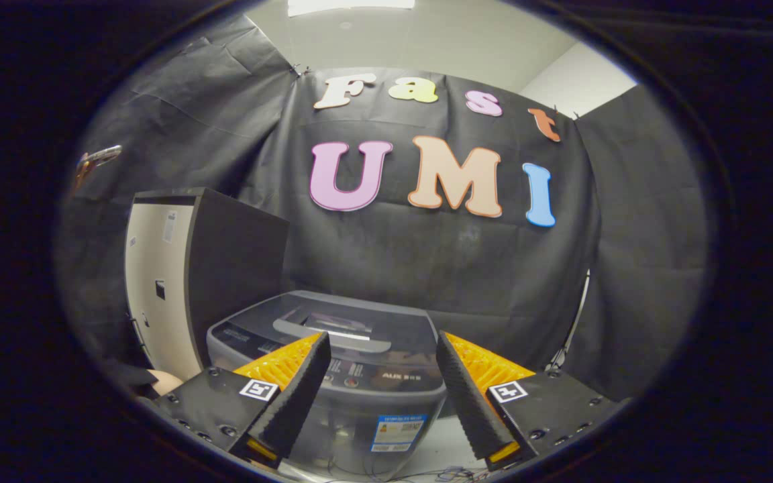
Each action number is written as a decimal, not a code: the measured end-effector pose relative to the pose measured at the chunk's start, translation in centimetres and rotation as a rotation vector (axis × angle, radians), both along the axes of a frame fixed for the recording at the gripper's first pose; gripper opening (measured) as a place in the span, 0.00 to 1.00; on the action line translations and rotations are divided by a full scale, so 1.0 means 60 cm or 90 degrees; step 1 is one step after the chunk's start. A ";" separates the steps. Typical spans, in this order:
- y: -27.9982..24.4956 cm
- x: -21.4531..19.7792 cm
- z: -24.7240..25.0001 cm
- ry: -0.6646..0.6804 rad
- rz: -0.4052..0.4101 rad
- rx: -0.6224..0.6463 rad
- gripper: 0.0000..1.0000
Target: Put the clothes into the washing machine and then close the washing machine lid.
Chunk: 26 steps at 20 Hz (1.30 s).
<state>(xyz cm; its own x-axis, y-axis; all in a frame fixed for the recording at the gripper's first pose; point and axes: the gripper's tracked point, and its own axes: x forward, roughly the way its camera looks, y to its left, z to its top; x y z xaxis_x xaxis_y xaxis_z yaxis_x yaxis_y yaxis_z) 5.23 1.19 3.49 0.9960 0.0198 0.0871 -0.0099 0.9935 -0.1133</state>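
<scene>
A grey top-loading washing machine [366,376] stands just ahead of my fingers and slightly below them. Its dark lid [343,322] lies flat and shut over the tub, with a handle strip along its front. My gripper [383,349] is open, held above the machine's front control panel [386,379], with nothing between its two black ribbed fingers [292,396].
A tall dark cabinet with a pale door [192,282] stands to the left of the machine. A thin metal stand leg [571,335] leans against the wall on the right. A few cables [453,475] lie on the light floor below the machine.
</scene>
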 end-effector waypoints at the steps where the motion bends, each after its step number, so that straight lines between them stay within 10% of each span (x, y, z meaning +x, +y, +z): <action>1: 0.000 -0.008 -0.008 0.004 0.002 0.011 0.98; 26: -0.010 -0.081 -0.060 0.048 0.005 0.076 0.98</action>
<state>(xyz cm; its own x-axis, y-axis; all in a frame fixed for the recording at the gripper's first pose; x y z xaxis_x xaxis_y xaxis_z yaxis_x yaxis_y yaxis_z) 0.38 0.57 -0.12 0.9997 0.0212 0.0136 -0.0213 0.9998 0.0065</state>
